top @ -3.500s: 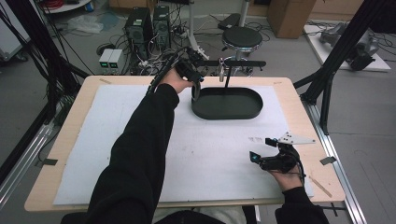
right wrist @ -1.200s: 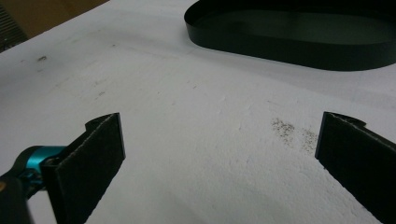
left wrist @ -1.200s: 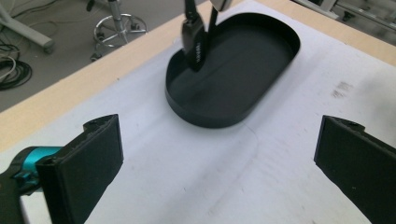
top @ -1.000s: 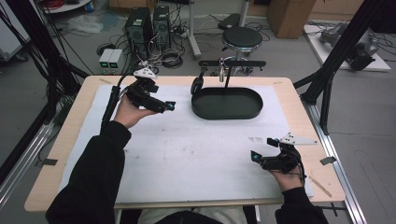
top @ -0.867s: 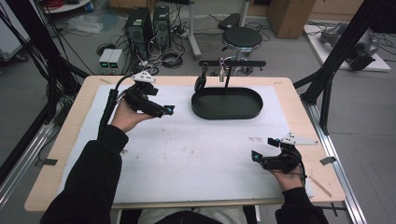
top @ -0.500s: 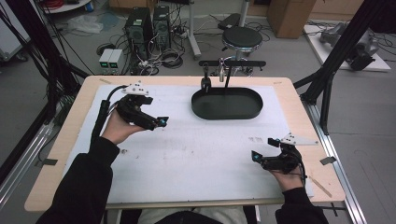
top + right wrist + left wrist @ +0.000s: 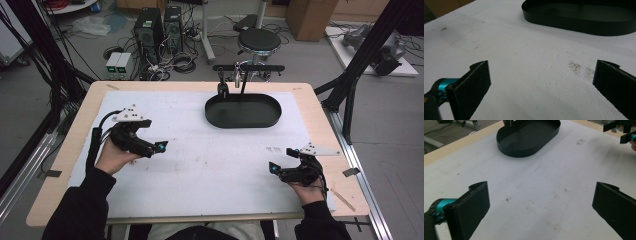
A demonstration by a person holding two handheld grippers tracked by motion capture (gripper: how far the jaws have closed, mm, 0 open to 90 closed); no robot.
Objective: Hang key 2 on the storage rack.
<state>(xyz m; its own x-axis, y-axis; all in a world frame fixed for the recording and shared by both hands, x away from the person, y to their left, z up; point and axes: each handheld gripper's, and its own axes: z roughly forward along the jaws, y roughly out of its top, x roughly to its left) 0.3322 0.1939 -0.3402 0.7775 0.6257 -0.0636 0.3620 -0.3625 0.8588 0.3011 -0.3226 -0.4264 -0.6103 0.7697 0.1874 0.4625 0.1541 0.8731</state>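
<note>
Looking down from the high view, we hold the left gripper [image 7: 159,146] and right gripper [image 7: 274,168] over the white mat [image 7: 215,150], the black tray [image 7: 243,111] beyond. Each gripper view shows us jaws spread wide, gripping nothing.

tray [image 7: 243,116] — black | mat [image 7: 210,165] — white (brown specks) | table [image 7: 320,107] rim — light wood

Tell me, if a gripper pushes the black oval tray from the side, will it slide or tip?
The black oval tray looks low and wide with a flat base, so it would probably slide, not tip. Its thin wall suggests it is light, perhaps easy to dent.
</note>
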